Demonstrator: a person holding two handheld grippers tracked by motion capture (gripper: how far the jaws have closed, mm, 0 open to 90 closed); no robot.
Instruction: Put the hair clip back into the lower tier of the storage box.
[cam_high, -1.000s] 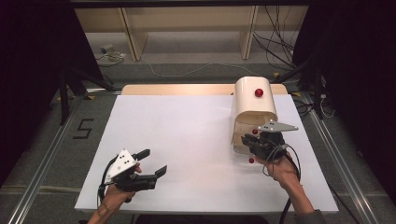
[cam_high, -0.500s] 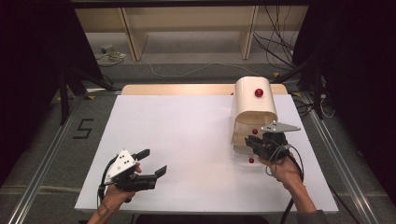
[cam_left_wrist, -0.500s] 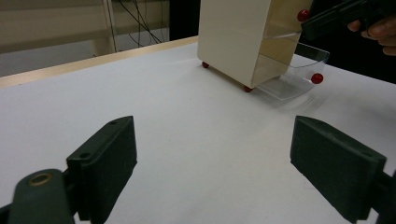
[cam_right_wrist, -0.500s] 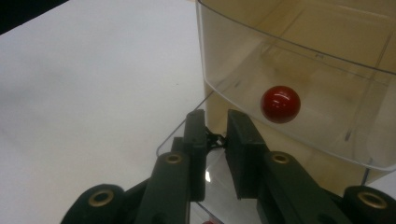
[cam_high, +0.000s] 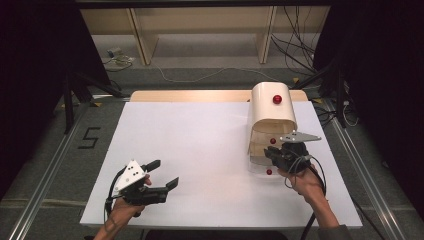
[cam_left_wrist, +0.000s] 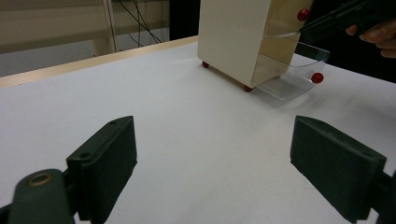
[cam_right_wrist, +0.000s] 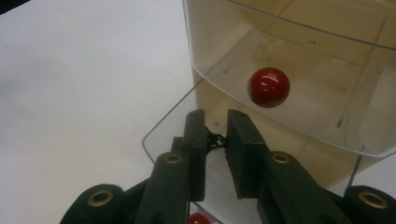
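Drawers: cream cabinet sits right of centre in the high view, on the white table; red knob on its top, clear drawers facing the lower edge of frame, i.e. toward the person. Right gripper is at the cabinet's open front, just below it in frame, touching or nearly so; jaws almost together w/ a thin dark bit between them in the right gripper view, can't tell what it is. Same view: jaws [no pt] sit over the rim of a pulled-out clear drawer; upper drawer's red knob lies up and right of the jaw tips, near but apart; another red knob peeks at the bottom edge between the jaws. Drawer travel axis runs cabinet-to-person, roughly in line w/ the right gripper's reach; so any pull or push is prob. straight along that line. Left gripper rests lower left of the high view, jaws wide apart, nothing in them; cabinet is well apart from it, upper right in the left gripper view. Right hand far nearer; its job.
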